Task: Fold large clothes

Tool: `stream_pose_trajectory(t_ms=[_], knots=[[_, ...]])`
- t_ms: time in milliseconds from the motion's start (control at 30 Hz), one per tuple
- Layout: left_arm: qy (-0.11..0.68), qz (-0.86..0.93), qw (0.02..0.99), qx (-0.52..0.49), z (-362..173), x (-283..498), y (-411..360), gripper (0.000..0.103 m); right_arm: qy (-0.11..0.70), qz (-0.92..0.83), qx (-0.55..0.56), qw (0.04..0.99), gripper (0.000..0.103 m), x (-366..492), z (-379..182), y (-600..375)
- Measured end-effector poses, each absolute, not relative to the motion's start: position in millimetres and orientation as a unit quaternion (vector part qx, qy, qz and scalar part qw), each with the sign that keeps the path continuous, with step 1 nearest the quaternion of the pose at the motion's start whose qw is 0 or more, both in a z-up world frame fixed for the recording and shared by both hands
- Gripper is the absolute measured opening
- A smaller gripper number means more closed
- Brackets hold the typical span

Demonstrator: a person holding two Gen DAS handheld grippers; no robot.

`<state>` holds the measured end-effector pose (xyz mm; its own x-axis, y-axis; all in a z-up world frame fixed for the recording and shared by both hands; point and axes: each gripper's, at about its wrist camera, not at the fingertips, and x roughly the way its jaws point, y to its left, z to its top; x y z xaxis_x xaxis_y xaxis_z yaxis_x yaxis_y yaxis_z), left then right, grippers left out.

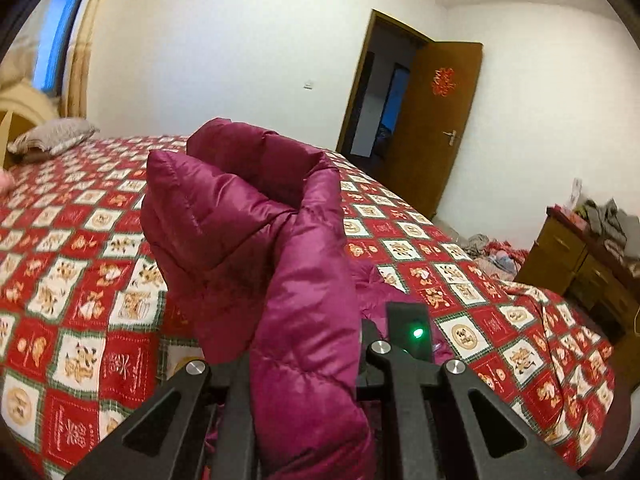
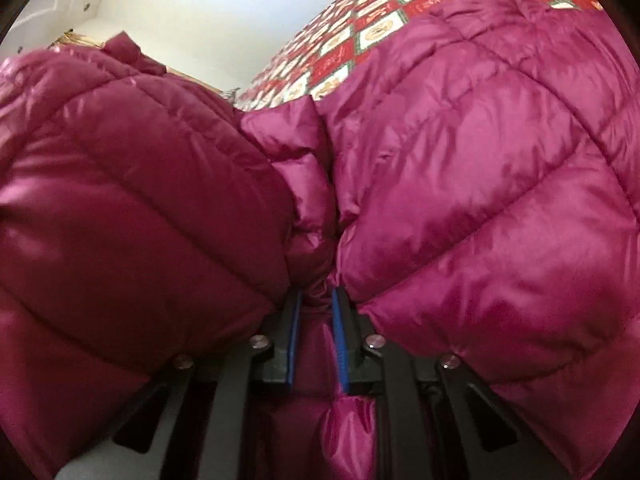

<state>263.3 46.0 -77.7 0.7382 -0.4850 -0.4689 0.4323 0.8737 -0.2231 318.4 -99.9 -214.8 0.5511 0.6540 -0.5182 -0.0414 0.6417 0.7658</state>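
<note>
A magenta quilted down jacket (image 1: 256, 216) is lifted above the bed. My left gripper (image 1: 308, 360) is shut on a thick fold of it; the fabric hides the left finger and fills the space between the jaws. In the right wrist view the jacket (image 2: 460, 168) fills nearly the whole frame. My right gripper (image 2: 316, 300) is shut on a bunched seam of the jacket, pinched between its blue pads (image 2: 340, 340). Puffy panels bulge out on both sides of the fingers.
The bed has a red and white patterned cover (image 1: 80, 264) with a grey pillow (image 1: 52, 138) at its head. A brown door (image 1: 436, 120) stands open at the back right. A wooden cabinet (image 1: 576, 260) with clutter and clothes on the floor (image 1: 492, 252) sit to the right.
</note>
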Motion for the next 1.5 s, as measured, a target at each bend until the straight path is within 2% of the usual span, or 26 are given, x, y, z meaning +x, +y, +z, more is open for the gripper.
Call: stream_pose_trajectory(t_ms=[233,700,1100,1167,1200,1233,1300,1333,1367,1500], knots=[[0.257,-0.26,0.93,0.031,-80.4,258.5,2.1,0.013,0.382,0.174,0.343,0.84,0.021,280.0,-185.0,-162.4],[0.301,-0.29,0.894,0.162,-137.7,255.9,-84.6,0.013,0.348,0.051,0.327,0.877,0.021,219.1,-171.1,-257.8],[0.324,-0.306,0.872,0.2,-177.7,252.6,-114.5,0.014,0.335,0.054,0.319,0.885,0.023,210.0,-165.5,-297.6],[0.322,-0.308,0.871,0.205,-181.8,252.7,-117.7,0.014,0.328,0.079,0.318,0.886,0.034,219.8,-158.4,-300.0],[0.32,-0.309,0.871,0.208,-184.0,252.5,-118.8,0.014,0.33,0.097,0.315,0.884,0.055,226.1,-153.9,-298.9],[0.319,-0.31,0.871,0.21,-184.7,252.5,-120.2,0.014,0.335,0.107,0.309,0.884,0.068,234.0,-151.7,-296.0],[0.316,-0.31,0.871,0.212,-185.5,251.4,-120.3,0.014,0.348,0.116,0.279,0.887,0.067,249.0,-149.1,-287.5],[0.316,-0.311,0.871,0.211,-185.1,251.0,-118.8,0.014,0.359,0.118,0.264,0.887,0.058,255.9,-149.9,-283.3],[0.315,-0.312,0.871,0.21,-185.0,250.7,-117.7,0.014,0.369,0.12,0.254,0.886,0.043,262.1,-152.8,-279.9],[0.312,-0.315,0.871,0.213,-185.1,249.0,-117.4,0.015,0.4,0.121,0.235,0.878,0.027,277.6,-168.3,-273.2]])
